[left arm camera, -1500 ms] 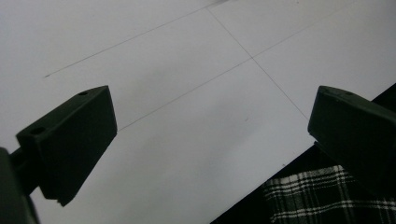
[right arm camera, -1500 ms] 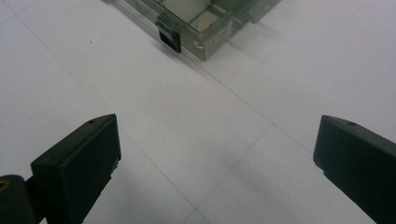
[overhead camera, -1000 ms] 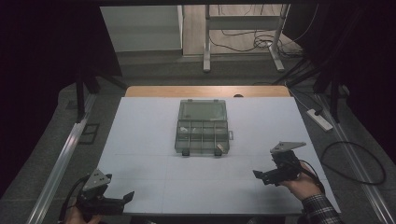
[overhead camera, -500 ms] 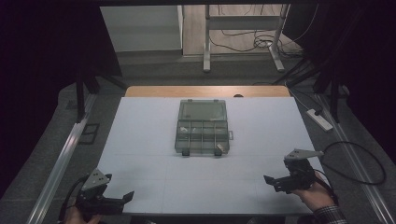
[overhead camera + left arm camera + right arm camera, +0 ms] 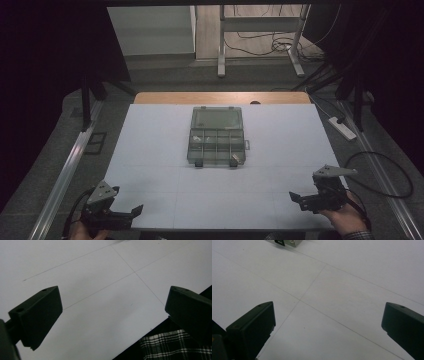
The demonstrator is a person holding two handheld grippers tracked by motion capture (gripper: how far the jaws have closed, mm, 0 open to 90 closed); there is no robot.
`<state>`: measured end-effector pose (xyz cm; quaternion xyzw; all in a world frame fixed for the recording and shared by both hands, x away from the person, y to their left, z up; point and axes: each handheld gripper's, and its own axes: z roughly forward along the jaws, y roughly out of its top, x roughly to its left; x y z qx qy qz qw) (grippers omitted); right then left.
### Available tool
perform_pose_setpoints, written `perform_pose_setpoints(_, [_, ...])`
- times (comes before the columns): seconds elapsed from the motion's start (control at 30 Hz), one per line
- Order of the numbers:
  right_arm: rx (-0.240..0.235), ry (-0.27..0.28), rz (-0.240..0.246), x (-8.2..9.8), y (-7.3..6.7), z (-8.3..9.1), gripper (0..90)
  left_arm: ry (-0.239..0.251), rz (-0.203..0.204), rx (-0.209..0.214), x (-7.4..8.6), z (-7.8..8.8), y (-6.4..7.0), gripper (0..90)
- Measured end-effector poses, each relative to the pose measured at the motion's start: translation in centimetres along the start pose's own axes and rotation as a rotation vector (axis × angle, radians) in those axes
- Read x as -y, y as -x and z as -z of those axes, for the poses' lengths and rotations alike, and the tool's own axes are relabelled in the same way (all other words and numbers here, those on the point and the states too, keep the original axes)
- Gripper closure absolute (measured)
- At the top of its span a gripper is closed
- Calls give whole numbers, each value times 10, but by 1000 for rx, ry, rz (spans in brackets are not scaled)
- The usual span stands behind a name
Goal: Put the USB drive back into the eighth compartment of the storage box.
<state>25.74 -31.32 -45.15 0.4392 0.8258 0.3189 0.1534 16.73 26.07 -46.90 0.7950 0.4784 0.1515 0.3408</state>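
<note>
From the high view, your left gripper point(image 5: 131, 212) sits at the near left corner of the white table point(image 5: 150, 150), held low over the edge by your left hand point(image 5: 82, 231), and your right gripper point(image 5: 296, 198) is at the near right corner in your right hand point(image 5: 345, 220), its grey plate on top. The clear compartment box point(image 5: 217, 136) lies in the middle of the table, well apart from both grippers, its lid shut and its two dark latches facing you; small pale items show through the lid in some compartments, too small to tell what they are. Neither gripper touches it. In the left gripper view, your jaws stand wide apart with nothing between them, bare white table point(image 5: 105, 295) with thin grid lines beneath, and a plaid sleeve point(image 5: 165, 346) showing past the table edge at the lower right. In the right gripper view, your jaws are likewise spread wide and hold nothing; the table surface point(image 5: 342, 290) lies under them, and a corner of the box point(image 5: 290, 242) with one dark latch shows at the top edge, far ahead.
</note>
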Motion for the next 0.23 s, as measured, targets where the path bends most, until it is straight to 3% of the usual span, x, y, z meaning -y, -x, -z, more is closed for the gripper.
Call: perform_pose_setpoints(0.23, [11,-1,-10,3,1,5,1,2,2,1,-1,0,0,14])
